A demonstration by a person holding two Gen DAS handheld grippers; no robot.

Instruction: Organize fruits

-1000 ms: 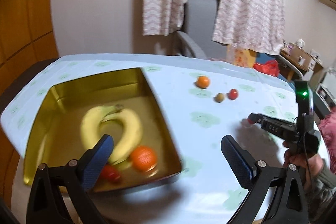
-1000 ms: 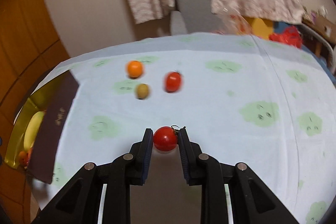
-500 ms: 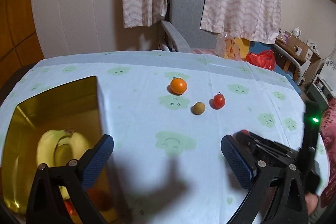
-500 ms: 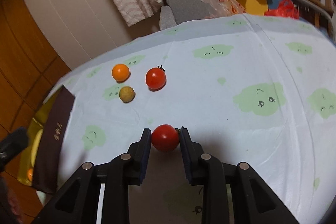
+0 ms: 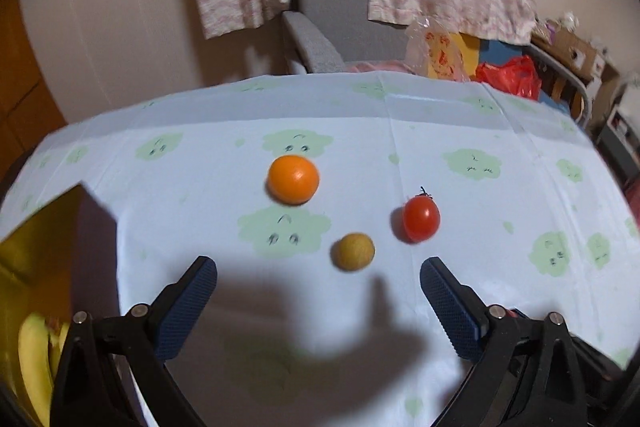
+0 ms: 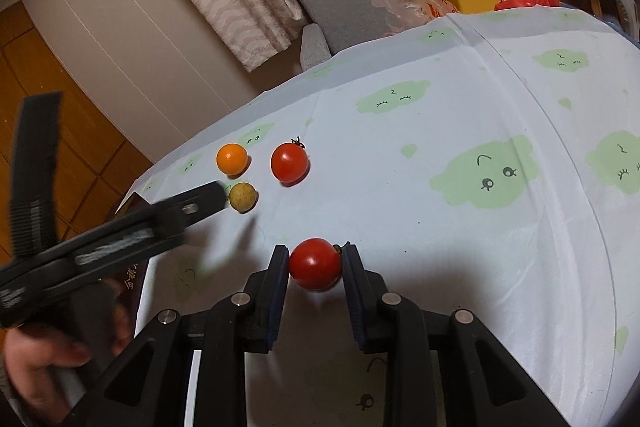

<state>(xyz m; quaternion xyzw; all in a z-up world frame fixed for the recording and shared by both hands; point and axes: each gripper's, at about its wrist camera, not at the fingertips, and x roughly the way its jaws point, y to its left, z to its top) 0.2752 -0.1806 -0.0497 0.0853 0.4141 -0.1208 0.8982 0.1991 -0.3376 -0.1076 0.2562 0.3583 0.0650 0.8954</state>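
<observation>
Right claw [image 6: 315,265]: closed on a red tomato [image 6: 315,263], pads pressed to both its sides; whether the tomato touches the surface [image 6: 500,227] or sits just above it cannot be told.

Left claw [image 5: 319,285]: jaws wide apart, nothing between them, held above the surface over its own shadow. In the right wrist view the left claw comes in from the left, blurred, with a hand [image 6: 48,359] on its grip.

Loose fruit on the cloud-print cloth: orange [image 5: 293,179] farthest, small yellow-brown fruit [image 5: 353,251] nearest the left claw and just ahead of its gap, second red tomato [image 5: 421,219] with stem to the right. The three lie near each other, not touching.

Gold tin [image 5: 36,251] at left edge of the left wrist view; bananas [image 5: 35,363] lie inside it.
</observation>
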